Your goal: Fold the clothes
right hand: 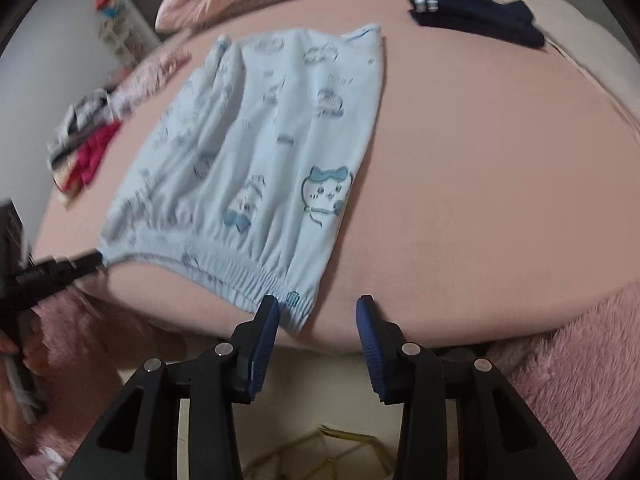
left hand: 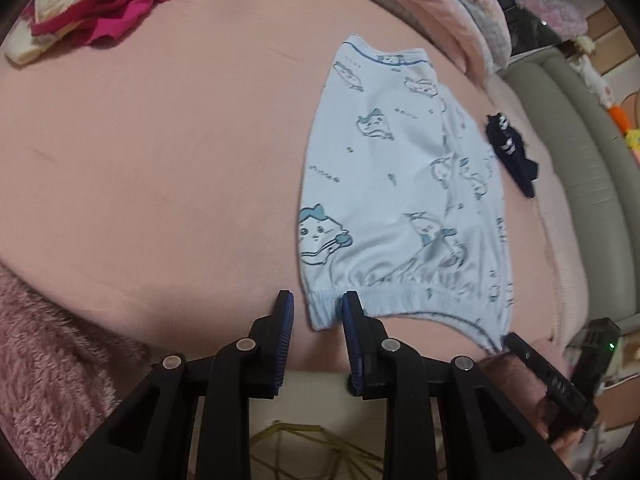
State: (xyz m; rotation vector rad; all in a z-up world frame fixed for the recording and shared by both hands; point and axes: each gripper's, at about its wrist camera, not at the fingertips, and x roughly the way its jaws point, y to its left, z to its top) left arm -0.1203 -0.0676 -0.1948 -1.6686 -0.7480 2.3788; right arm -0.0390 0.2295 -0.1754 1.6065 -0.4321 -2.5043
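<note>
Jaws of both the left gripper point(left hand: 316, 312) and right gripper point(right hand: 318, 316) gape, empty, low at the pale-blue shorts point(left hand: 384, 184) waistband.

Pink-sheeted bed point(left hand: 160, 160) with clothes on it.
Pale blue printed shorts point(left hand: 400, 200) lie flat; a navy garment point(left hand: 512, 152) just beside them, a magenta-and-cream heap point(left hand: 92, 16) well apart, fluffy pink blanket point(left hand: 44, 360) at the near edge.

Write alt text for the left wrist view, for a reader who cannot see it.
The open left gripper straddles the near elastic waistband corner of light blue cartoon-print shorts lying flat on a pink bed sheet. The right gripper touches the other waistband corner. Unfolded clothes are piled at far left.
</note>
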